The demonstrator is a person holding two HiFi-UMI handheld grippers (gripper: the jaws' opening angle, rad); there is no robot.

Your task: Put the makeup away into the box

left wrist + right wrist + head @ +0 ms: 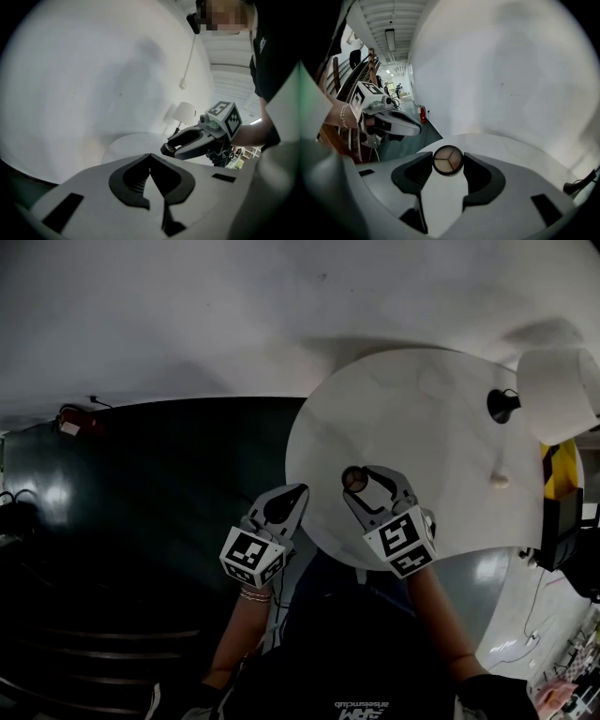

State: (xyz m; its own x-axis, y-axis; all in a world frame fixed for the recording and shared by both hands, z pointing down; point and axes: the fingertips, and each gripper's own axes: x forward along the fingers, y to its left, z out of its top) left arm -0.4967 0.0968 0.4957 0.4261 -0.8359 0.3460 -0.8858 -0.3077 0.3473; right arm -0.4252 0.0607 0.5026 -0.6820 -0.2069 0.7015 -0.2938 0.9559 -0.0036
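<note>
A small round makeup compact [448, 160] with a black rim and three beige wedges sits between the pads of my right gripper [448, 164], which is shut on it. In the head view the right gripper [362, 484] holds the compact [354, 479] above the near edge of the round white table [422, 427]. My left gripper [298, 493] hovers just left of it, off the table's edge. Its jaws are shut with nothing between them [150, 156]. From the left gripper view the right gripper [169, 149] hangs in the air ahead and to the right.
A white-shaded lamp [558, 395] with a black base [503, 405] stands at the table's far right. A small pale object [500, 480] lies on the table near it. Dark floor [169, 484] spreads to the left. A red fire extinguisher [423, 114] stands by the wall.
</note>
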